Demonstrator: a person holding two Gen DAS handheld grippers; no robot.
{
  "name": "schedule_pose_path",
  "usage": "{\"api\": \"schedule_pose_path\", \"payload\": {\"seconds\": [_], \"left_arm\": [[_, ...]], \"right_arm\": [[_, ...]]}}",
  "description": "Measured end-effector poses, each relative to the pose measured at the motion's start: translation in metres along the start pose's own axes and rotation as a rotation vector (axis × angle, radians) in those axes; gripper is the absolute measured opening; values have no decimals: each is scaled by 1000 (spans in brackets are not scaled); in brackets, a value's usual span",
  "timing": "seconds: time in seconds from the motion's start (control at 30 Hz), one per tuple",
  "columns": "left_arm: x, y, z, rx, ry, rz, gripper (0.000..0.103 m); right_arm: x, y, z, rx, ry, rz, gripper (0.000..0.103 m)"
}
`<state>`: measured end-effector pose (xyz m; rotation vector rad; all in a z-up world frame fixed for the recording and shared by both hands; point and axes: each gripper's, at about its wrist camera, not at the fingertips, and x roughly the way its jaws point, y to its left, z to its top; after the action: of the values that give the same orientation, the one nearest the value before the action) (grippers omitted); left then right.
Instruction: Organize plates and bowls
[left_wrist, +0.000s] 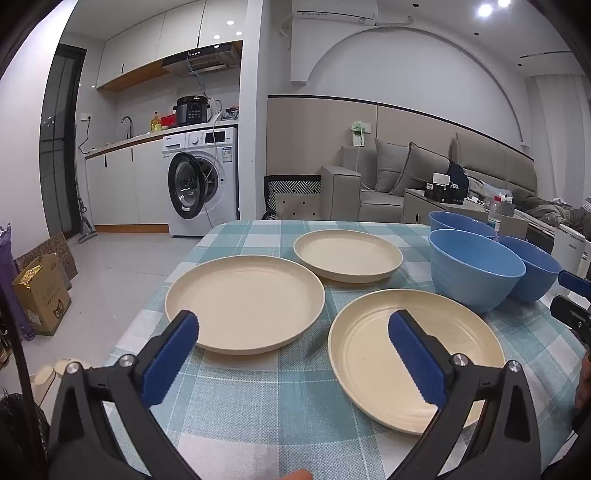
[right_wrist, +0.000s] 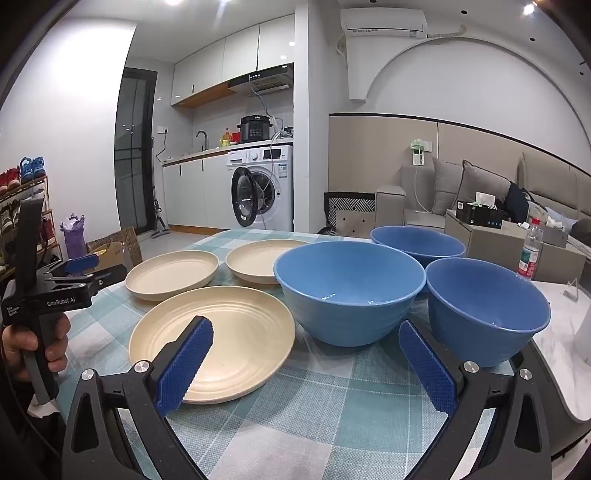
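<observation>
Three cream plates lie on the checked tablecloth (left_wrist: 258, 406): a near plate (left_wrist: 369, 354) (right_wrist: 236, 328), a left plate (left_wrist: 251, 302) (right_wrist: 173, 273) and a far plate (left_wrist: 347, 258) (right_wrist: 258, 264). Three blue bowls stand to the right: a large one (left_wrist: 476, 269) (right_wrist: 347, 291), a far one (left_wrist: 461, 221) (right_wrist: 417, 242) and a right one (left_wrist: 532, 266) (right_wrist: 487, 306). My left gripper (left_wrist: 293, 330) is open above the near plates, nothing between its fingers. My right gripper (right_wrist: 306, 336) is open before the large bowl, also empty. The left gripper's body (right_wrist: 55, 284) shows in the right wrist view, held by a hand (right_wrist: 22, 343).
The table's left edge drops to a tiled floor with a cardboard box (left_wrist: 40, 291). A washing machine (left_wrist: 207, 181) with its door ajar and a grey sofa (left_wrist: 406, 177) stand beyond. A water bottle (right_wrist: 530, 249) and a white marble surface (right_wrist: 561, 332) lie to the right.
</observation>
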<state>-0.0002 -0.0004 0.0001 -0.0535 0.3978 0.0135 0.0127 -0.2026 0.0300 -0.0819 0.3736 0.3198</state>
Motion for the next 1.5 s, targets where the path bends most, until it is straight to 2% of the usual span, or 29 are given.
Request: {"api": "schedule_pose_path", "payload": {"seconds": [1.5], "left_arm": [[-3, -3, -1, 6, -5, -9, 103]], "right_arm": [[-1, 0, 0, -7, 0, -4, 103]]}}
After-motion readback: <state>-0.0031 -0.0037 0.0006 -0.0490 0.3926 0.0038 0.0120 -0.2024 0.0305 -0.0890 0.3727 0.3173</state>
